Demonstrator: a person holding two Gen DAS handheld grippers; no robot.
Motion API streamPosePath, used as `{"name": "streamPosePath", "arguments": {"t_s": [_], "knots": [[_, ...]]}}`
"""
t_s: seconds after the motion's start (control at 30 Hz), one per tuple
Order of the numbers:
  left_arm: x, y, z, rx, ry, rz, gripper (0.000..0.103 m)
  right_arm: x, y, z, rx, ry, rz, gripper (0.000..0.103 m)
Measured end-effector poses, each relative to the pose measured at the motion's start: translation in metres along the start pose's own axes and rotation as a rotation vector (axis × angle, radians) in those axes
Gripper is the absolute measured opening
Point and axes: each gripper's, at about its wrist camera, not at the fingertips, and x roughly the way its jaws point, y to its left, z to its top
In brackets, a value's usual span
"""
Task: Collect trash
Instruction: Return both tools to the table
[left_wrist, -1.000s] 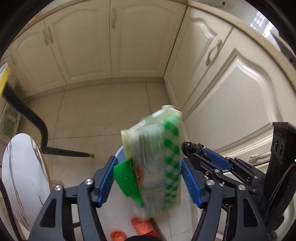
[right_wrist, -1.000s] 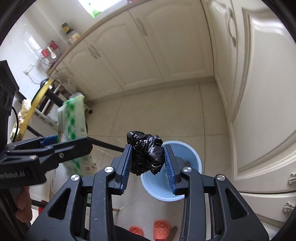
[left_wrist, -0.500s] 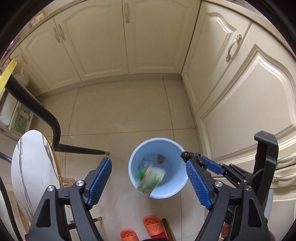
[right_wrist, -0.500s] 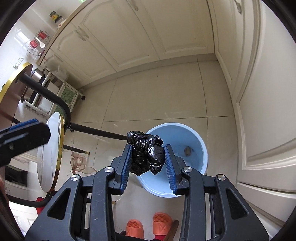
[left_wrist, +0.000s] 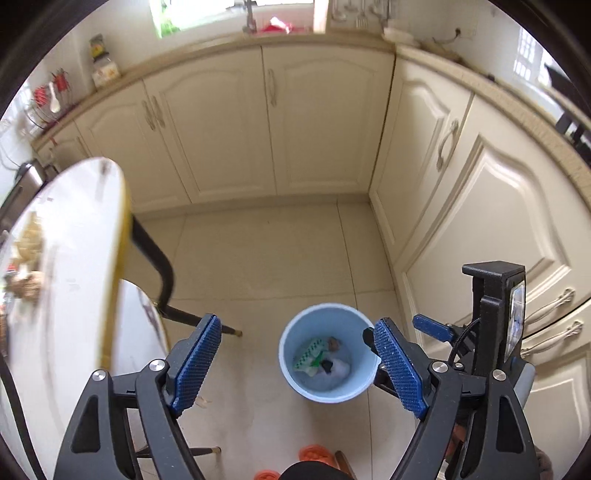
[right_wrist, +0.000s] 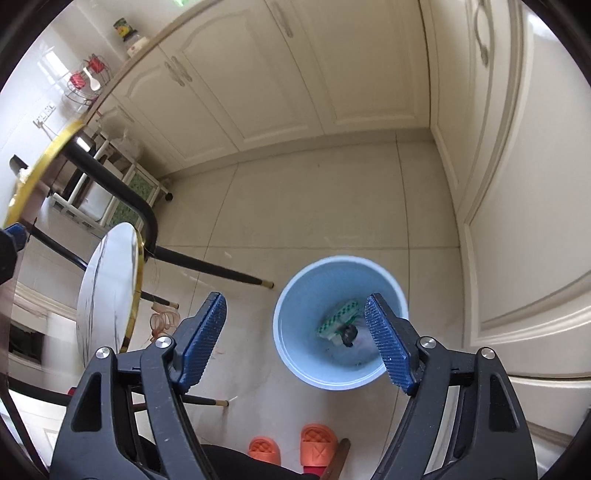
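Note:
A light blue bin (left_wrist: 295, 384) (right_wrist: 306, 365) stands on the tiled floor below both grippers. Inside it lie a green-and-white checked packet (left_wrist: 309, 355) (right_wrist: 338, 316) and a crumpled black plastic wad (left_wrist: 326, 365) (right_wrist: 348, 335), beside some pale scraps. My left gripper (left_wrist: 295, 325) hangs high above the bin; its jaws are opening and nothing is between them. The right gripper (right_wrist: 295, 299) is also over the bin, jaws opening, with nothing between its blue pads (right_wrist: 384, 343). One of its fingers (left_wrist: 432, 328) shows at the right of the left wrist view.
A round white table with a gold rim (left_wrist: 66, 277) (right_wrist: 107, 288) and black legs (right_wrist: 207, 267) stands left of the bin. Cream cabinets (left_wrist: 314, 122) close the back and right. Orange slippers (right_wrist: 317, 446) lie near the bottom edge. A white rack (right_wrist: 110, 199) stands at far left.
The left gripper let go of the checked packet, which fell into the bin, then rose and pulled back. The right gripper opened and the black wad dropped into the bin.

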Motion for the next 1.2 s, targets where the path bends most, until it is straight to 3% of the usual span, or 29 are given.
{"name": "streamPosePath", "arguments": {"t_s": [0.13, 0.2, 0.27, 0.33, 0.53, 0.87, 1.1, 1.2], "knots": [[-0.072, 0.006, -0.025, -0.020, -0.133, 0.024, 0.088, -0.061, 0.035, 0.002, -0.045, -0.113, 0.016, 0.077], [-0.110, 0.014, -0.042, -0.036, -0.201, 0.041, 0.098, -0.094, 0.058, 0.000, -0.082, -0.174, 0.025, 0.083], [-0.143, 0.029, -0.063, -0.063, -0.265, 0.077, 0.100, -0.126, 0.084, -0.004, -0.123, -0.240, 0.040, 0.085], [-0.172, 0.044, -0.085, -0.095, -0.308, 0.106, 0.102, -0.152, 0.110, -0.006, -0.160, -0.283, 0.060, 0.093], [-0.252, 0.089, -0.161, -0.208, -0.393, 0.162, 0.102, -0.200, 0.193, -0.023, -0.307, -0.356, 0.108, 0.100], [-0.329, 0.153, -0.265, -0.444, -0.429, 0.302, 0.102, -0.196, 0.306, -0.039, -0.473, -0.349, 0.139, 0.102], [-0.319, 0.182, -0.275, -0.533, -0.374, 0.357, 0.102, -0.148, 0.345, -0.031, -0.540, -0.280, 0.101, 0.102], [-0.294, 0.198, -0.260, -0.546, -0.321, 0.358, 0.102, -0.118, 0.355, -0.021, -0.557, -0.232, 0.101, 0.102]]}}
